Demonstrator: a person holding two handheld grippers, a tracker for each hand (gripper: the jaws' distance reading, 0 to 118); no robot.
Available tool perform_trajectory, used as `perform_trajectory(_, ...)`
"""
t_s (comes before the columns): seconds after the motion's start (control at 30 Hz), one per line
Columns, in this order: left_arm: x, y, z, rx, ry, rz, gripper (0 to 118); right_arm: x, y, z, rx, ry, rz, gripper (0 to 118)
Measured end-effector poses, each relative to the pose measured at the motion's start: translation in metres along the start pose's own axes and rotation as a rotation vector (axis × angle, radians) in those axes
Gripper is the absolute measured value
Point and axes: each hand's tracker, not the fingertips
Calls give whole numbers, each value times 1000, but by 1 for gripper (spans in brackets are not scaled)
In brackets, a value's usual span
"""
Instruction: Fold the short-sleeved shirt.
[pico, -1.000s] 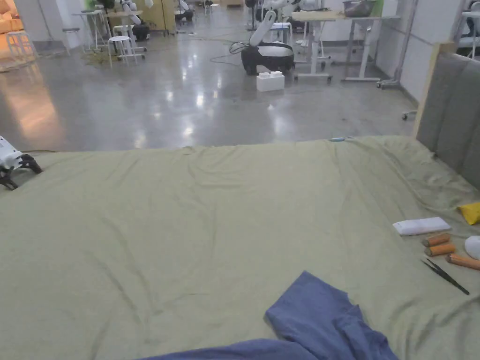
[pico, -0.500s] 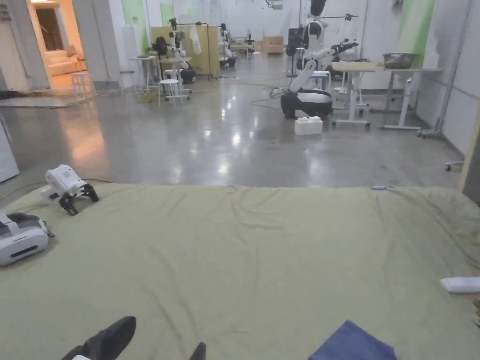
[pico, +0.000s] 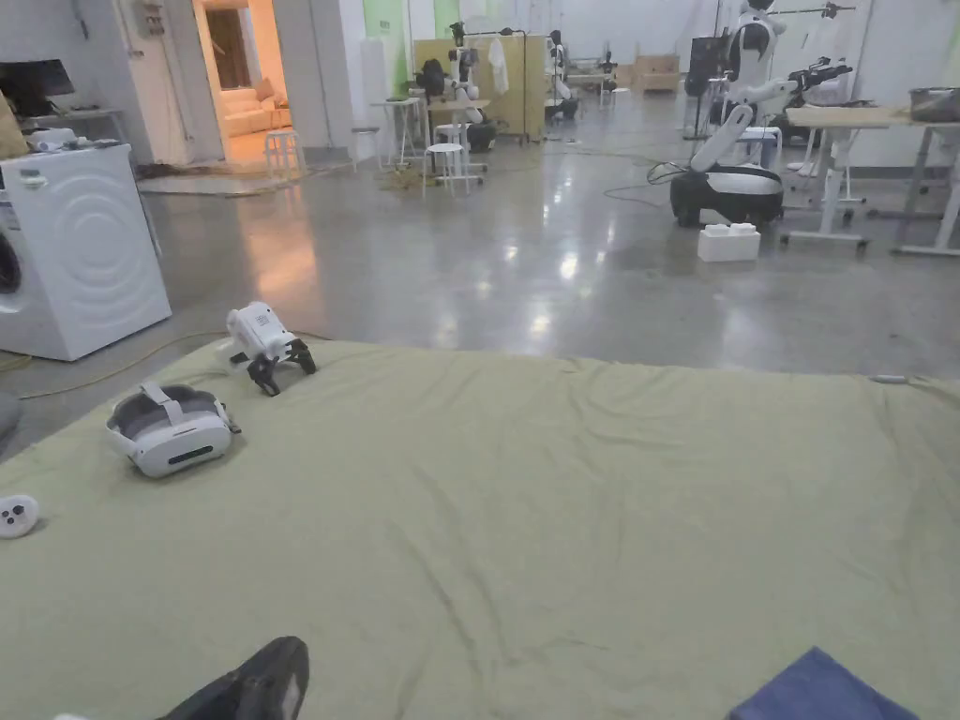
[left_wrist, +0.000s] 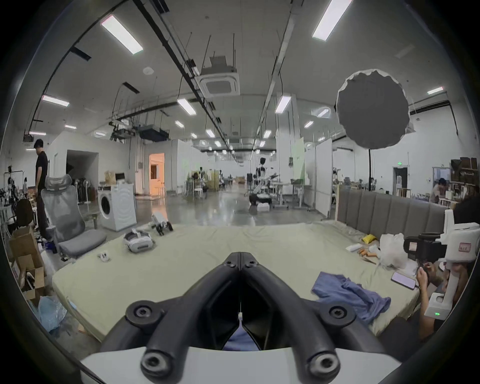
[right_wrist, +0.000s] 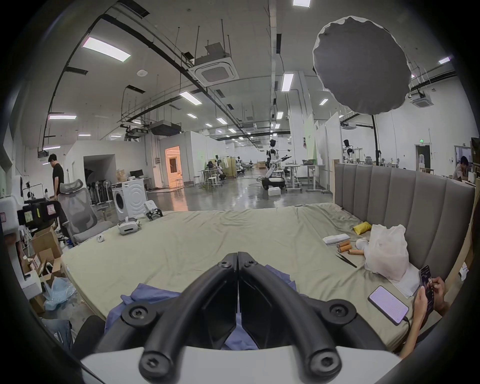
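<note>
- Bed (pico: 525, 487) w/ pale green sheet takes up most of the scene; grey padded headboard (right_wrist: 405, 197) runs along its right side; polished grey floor (pico: 525, 244) beyond the far edge
- White washing machine (pico: 80, 248) on the floor, far left, off the bed's far-left corner; grey mesh office chair (left_wrist: 67, 223) nearer, left of the bed
- Blue short-sleeved shirt (left_wrist: 350, 291) lies crumpled on the sheet at the near edge, right of centre; unfolded; in the head view just a corner (pico: 820, 689) at bottom right
- Left gripper (left_wrist: 240, 256): jaws closed tip to tip, nothing pinched at the tips; held above the near edge, shirt off to its right; a bit of blue cloth seen below, behind the jaws, contact can't tell
- Right gripper (right_wrist: 237, 256): jaws closed together, nothing held at the tips; hovers over the shirt (right_wrist: 145, 293), cloth spreading left and right under it; touching or not, can't tell
- White plastic bag (right_wrist: 387, 249) on the right by the headboard; white VR headset (pico: 171, 436) far left on the sheet; spare black-and-white gripper (pico: 267, 342) just beyond it
- Phone (right_wrist: 388, 308) lying near right, another person's hand (right_wrist: 431, 291) beside it holding a 2nd phone
- Orange cylinders (right_wrist: 348, 248), small white controller (pico: 17, 514) far left
</note>
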Motion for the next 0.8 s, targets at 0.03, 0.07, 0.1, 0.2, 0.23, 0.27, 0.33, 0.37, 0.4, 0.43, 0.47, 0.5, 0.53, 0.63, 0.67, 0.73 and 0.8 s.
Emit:
perform_trajectory(0.03,-8,-1,-20,-109,-33,29,2,1,-2,-1,-5,-1,-4,0)
perform_trajectory(0.07,-14,-11,-44,-267,-89,93,12,2,-5,-1,-15,0,-10,0)
perform_trajectory(0.1,-20,-26,-67,-331,-124,161,31,3,-9,-1,-28,0,-12,0)
perform_trajectory(0.2,-34,-82,-149,-519,-124,234,56,10,-24,1,-79,-26,-29,0)
perform_trajectory(0.23,-35,-98,-171,-563,-108,222,82,13,-30,2,-90,-33,-38,0)
perform_trajectory(0.27,-38,-121,-196,-575,-82,202,88,17,-35,4,-97,-44,-45,0)
perform_trajectory(0.33,-43,-147,-231,-653,-42,199,86,23,-39,6,-113,-53,-50,0)
perform_trajectory(0.37,-44,-161,-249,-720,-27,180,85,27,-43,8,-118,-67,-52,0)
perform_trajectory(0.4,-45,-173,-264,-756,-19,166,84,31,-45,9,-124,-82,-58,0)
perform_trajectory(0.43,-46,-183,-267,-754,-3,158,81,35,-47,9,-134,-87,-64,0)
perform_trajectory(0.47,-46,-190,-276,-781,23,136,78,39,-49,9,-143,-100,-69,0)
perform_trajectory(0.5,-46,-196,-283,-793,47,137,74,41,-49,9,-153,-124,-73,0)
perform_trajectory(0.53,-45,-200,-287,-801,45,140,66,45,-51,10,-158,-134,-76,0)
perform_trajectory(0.63,-38,-210,-287,-798,49,82,57,53,-55,8,-183,-167,-88,0)
perform_trajectory(0.67,-32,-208,-283,-793,40,47,48,56,-57,7,-193,-180,-85,0)
perform_trajectory(0.73,-21,-205,-281,-799,65,-63,19,60,-59,0,-212,-196,-84,0)
perform_trajectory(0.8,-9,-208,-284,-824,33,-126,10,65,-59,-16,-236,-199,-95,0)
